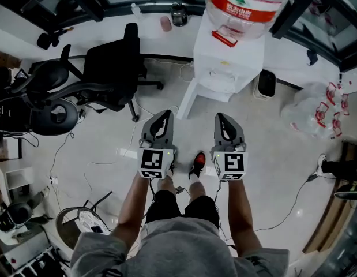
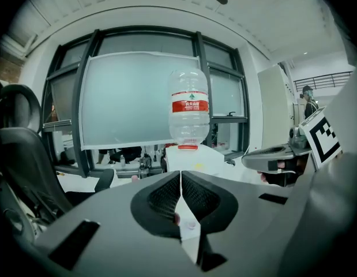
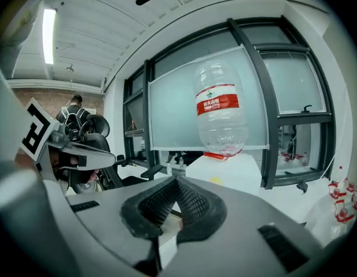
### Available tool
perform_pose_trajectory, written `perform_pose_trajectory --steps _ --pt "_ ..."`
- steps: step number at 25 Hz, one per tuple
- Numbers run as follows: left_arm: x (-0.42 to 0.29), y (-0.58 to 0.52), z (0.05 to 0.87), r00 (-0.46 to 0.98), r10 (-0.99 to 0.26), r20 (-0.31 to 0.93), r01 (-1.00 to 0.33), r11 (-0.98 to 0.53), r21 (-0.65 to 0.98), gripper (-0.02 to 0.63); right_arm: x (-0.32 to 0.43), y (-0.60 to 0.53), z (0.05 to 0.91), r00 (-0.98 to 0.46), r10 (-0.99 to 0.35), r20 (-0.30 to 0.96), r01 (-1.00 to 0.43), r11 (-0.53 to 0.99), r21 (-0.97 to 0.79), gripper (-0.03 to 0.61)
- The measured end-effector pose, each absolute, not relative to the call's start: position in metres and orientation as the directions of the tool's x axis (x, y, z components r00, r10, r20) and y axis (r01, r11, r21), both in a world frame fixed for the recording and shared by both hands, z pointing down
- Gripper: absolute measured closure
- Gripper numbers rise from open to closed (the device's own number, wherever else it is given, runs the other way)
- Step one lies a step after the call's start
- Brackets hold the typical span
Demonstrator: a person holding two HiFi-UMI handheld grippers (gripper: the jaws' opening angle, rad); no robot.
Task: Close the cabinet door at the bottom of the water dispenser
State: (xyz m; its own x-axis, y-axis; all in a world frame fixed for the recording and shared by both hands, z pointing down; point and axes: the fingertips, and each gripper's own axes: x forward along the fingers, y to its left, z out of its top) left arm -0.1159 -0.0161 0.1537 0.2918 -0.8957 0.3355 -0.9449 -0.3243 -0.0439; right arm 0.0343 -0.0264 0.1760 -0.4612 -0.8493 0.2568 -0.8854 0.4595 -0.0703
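White cabinet door [image 1: 187,100] ajar, upright, outer edge toward the person [image 1: 179,248].

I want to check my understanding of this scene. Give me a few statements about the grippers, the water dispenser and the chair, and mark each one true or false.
1. The left gripper and the right gripper are both empty. True.
2. The right gripper's jaws stand wide apart. False: they are together.
3. The water bottle sits neck down on the water dispenser. True.
4. The left gripper touches the dispenser. False: bare floor lies between them.
5. In the head view, the black office chair stands right of the dispenser. False: it stands to its left.
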Motion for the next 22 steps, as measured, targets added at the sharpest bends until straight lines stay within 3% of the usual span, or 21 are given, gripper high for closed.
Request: perform_pose_trajectory --steps 22 --pt "-0.199 -0.064 0.360 0.330 -0.814 0.479 -0.932 -0.362 0.028 0.586 -0.063 -0.074 0.378 -0.437 -0.802 0.406 -0.897 0.421 -0.135 0.563"
